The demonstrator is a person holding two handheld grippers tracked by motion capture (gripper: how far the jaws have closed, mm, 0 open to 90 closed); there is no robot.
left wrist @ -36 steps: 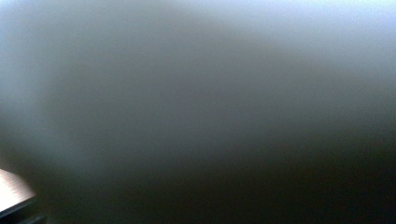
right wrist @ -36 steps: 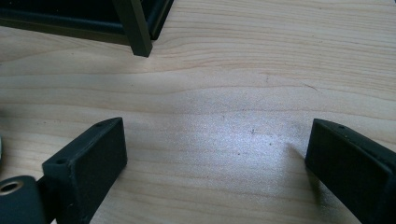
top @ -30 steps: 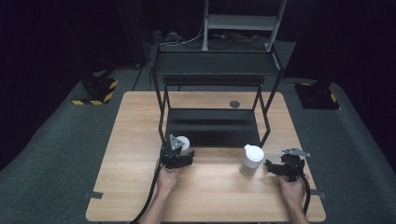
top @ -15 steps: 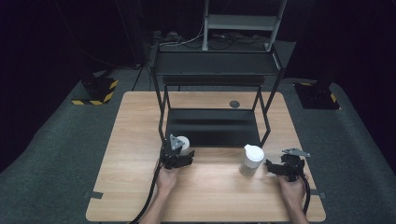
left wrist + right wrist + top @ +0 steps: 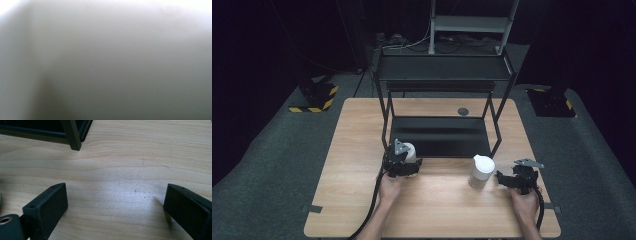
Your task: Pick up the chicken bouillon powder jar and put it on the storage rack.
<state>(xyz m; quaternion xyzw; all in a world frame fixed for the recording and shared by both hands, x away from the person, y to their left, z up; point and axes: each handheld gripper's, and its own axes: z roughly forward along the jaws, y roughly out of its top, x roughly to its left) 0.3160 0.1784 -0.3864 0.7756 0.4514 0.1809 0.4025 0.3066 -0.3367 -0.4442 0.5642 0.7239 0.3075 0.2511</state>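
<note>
A white container (image 5: 411, 150) stands between the jaws of my left gripper (image 5: 406, 161), just in front of the black rack's front left leg. The gripper is shut on it. In the left gripper view the container's pale wall (image 5: 107, 60) is a close blur in front of the camera. A second white container with a lid (image 5: 482, 171) stands on the wooden table (image 5: 437, 205) to the right. My right gripper (image 5: 503, 178) sits just right of it, low over the table. Its jaws stand open over bare wood (image 5: 116, 195) with nothing between them.
A black two-shelf rack (image 5: 439, 135) stands on the far half of the table. Its front right leg (image 5: 72, 135) is close ahead of the right gripper. A small dark disc (image 5: 463, 111) lies behind the rack. Cables trail from both grippers toward the front edge.
My left gripper has lifted slightly with the white container in it. The right gripper and the lidded container have stayed where they were.
</note>
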